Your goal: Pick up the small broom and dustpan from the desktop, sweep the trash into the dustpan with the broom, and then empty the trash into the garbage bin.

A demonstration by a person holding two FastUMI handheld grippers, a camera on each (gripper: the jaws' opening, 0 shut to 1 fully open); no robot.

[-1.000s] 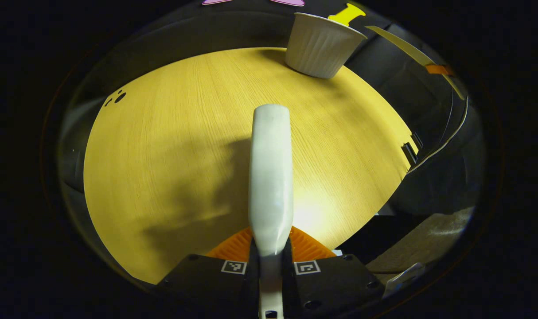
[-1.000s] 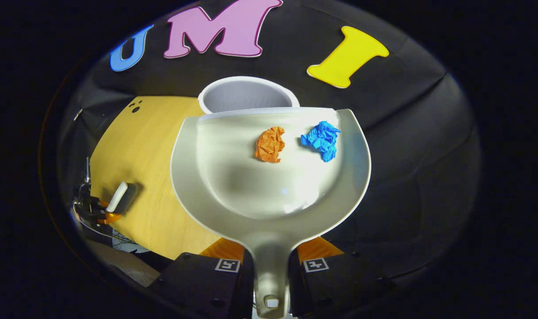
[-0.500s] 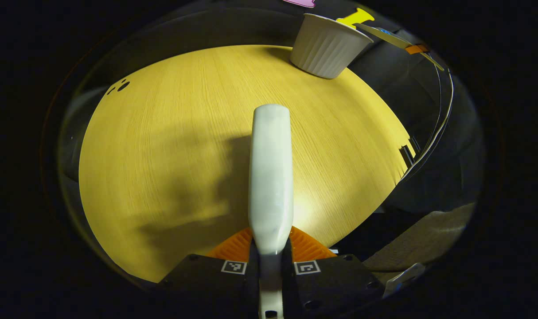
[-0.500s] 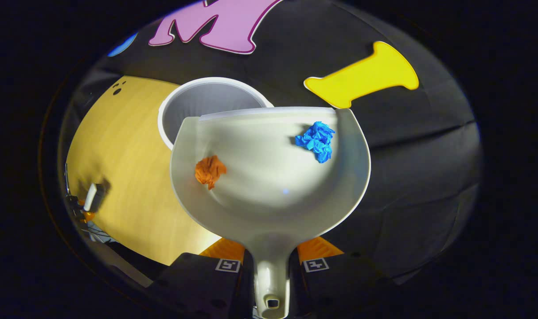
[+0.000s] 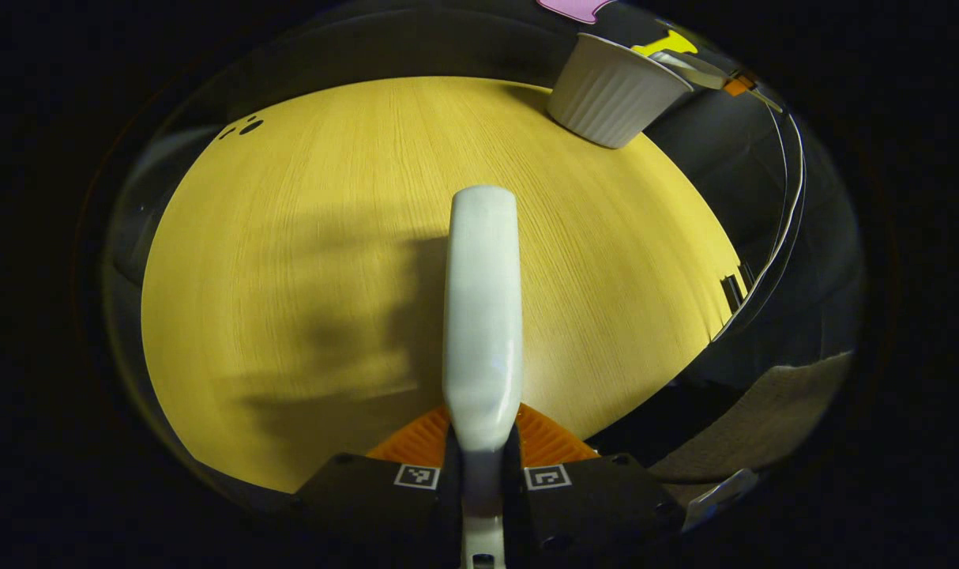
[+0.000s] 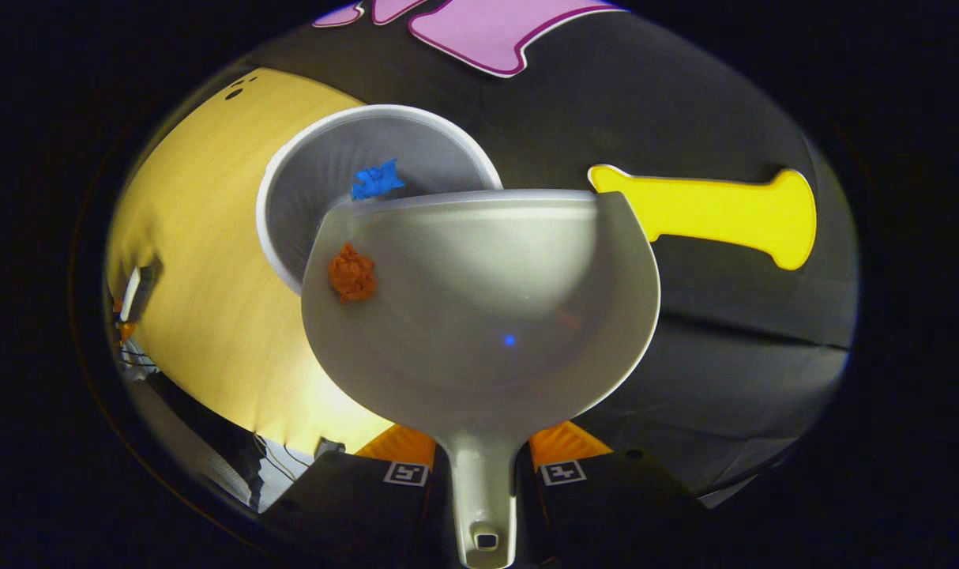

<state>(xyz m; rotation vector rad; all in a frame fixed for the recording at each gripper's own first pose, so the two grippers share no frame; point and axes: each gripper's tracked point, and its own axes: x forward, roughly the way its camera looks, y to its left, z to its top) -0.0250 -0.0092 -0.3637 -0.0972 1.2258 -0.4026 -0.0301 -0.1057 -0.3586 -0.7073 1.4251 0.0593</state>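
My right gripper (image 6: 483, 462) is shut on the handle of the white dustpan (image 6: 479, 308), which is tilted over the white ribbed garbage bin (image 6: 306, 197). An orange paper ball (image 6: 351, 273) lies against the pan's left rim. A blue paper ball (image 6: 377, 180) sits just past the pan's front lip, inside the bin's mouth. My left gripper (image 5: 483, 454) is shut on the small white broom (image 5: 483, 308), held over the yellow wooden desktop (image 5: 306, 261). Far off in the left gripper view stands the bin (image 5: 614, 99), with the dustpan's edge (image 5: 689, 69) above it.
The desktop's right edge (image 5: 724, 269) drops to dark cloth. Small black dots (image 5: 246, 126) mark the far left of the desk. In the right gripper view the other gripper with the broom (image 6: 132, 296) is small at the left.
The dustpan has tipped further to the left over the bin. The blue ball slid off the pan into the bin's mouth; the orange ball rolled to the left rim. The broom barely moved.
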